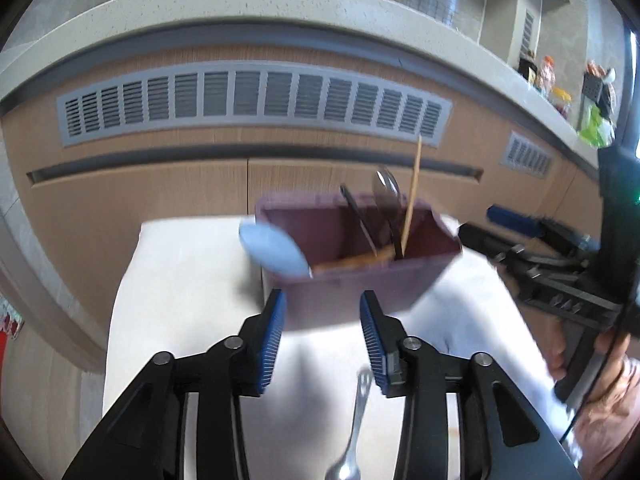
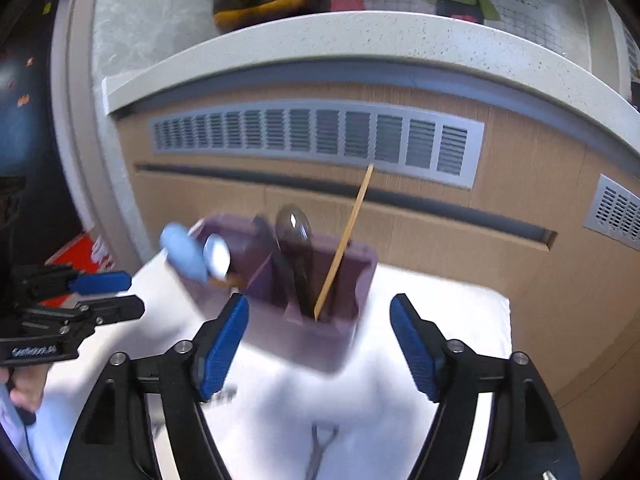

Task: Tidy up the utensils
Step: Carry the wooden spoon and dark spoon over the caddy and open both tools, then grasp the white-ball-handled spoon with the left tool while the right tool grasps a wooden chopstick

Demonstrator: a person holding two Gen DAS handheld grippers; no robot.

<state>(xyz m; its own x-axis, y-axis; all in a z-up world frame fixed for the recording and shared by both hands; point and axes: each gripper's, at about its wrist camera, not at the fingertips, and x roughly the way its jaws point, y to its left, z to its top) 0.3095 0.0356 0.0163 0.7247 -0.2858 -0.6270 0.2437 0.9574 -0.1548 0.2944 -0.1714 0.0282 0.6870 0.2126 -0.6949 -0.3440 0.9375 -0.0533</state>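
- At centre of the left wrist view, on a white cloth: a purple utensil bin, open-topped, rectangular, blurred by motion.
- Inside the bin: a thin wooden chopstick leaning upright, a dark-handled clear spoon, a black stick.
- Over the bin's left rim: a pale blue spatula head on a wooden handle.
- Lower centre, flat on the cloth: a metal spoon, between the fingers but untouched.
- Left gripper: spread, nothing pinched, just short of the bin.
- Right gripper: spread wide around the bin's near end, pads apart from its walls.
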